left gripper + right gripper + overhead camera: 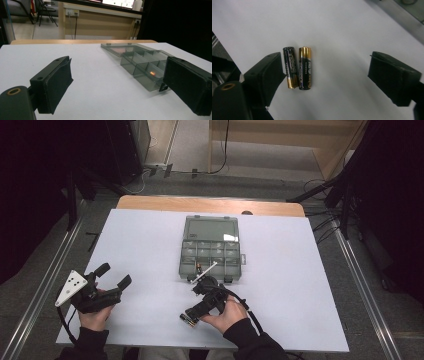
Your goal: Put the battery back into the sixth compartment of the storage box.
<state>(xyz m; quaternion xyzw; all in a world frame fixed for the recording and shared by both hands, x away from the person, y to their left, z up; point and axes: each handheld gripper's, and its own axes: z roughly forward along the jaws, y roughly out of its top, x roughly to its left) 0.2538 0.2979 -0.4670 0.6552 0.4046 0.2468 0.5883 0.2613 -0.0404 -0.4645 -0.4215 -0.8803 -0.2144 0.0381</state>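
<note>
Right claw (325,75) gapes over two batteries (298,68), seemingly touching.

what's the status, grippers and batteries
Left gripper open, idle, aimed at the open box. Right gripper open over two batteries lying side by side, touching, on the table. Nothing in the way.

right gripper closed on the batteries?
No: the right gripper is open, its jaws apart, with both batteries lying loose on the table.

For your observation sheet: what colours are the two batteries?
Black and gold batteries; clearest in the right gripper view.
</note>
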